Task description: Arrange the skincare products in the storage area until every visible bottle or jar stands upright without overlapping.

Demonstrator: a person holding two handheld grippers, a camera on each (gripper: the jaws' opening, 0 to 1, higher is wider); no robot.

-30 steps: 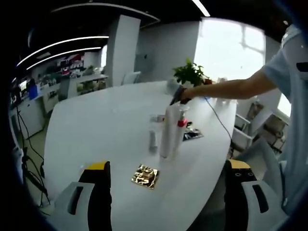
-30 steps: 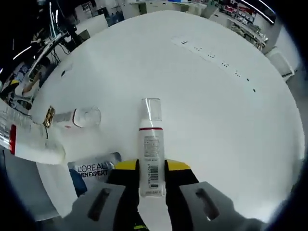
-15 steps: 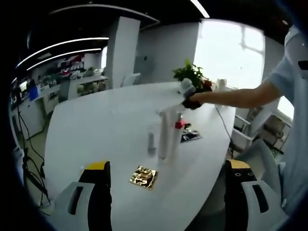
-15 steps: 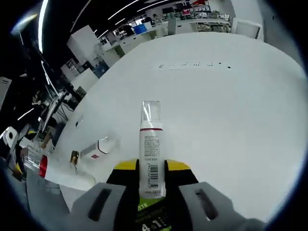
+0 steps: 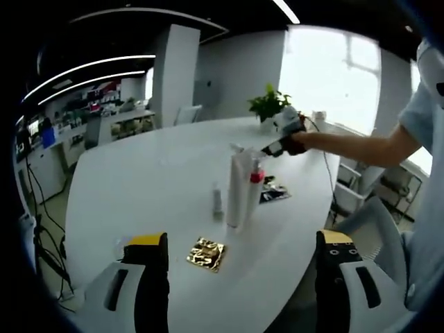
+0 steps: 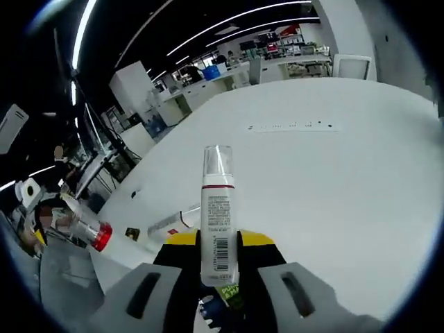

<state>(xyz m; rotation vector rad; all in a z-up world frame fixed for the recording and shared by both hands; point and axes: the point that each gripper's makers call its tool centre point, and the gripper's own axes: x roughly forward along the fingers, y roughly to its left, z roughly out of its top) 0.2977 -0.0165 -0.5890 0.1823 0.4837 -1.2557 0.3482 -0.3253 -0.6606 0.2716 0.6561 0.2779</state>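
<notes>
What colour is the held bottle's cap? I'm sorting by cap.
Clear cap, seen best in the right gripper view.

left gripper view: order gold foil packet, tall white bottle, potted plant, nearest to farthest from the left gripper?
1. Gold foil packet: on the table just ahead of the left gripper, between its jaws.
2. Tall white bottle: upright, mid-table, beside a red-collared pump bottle.
3. Potted plant: at the table's far end.

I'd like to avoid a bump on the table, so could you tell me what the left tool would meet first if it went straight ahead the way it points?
Probably the gold foil packet, lying flat on the white table ahead of the open left tool. Beyond it stands the tall white bottle. Depth is hard to judge.
</notes>
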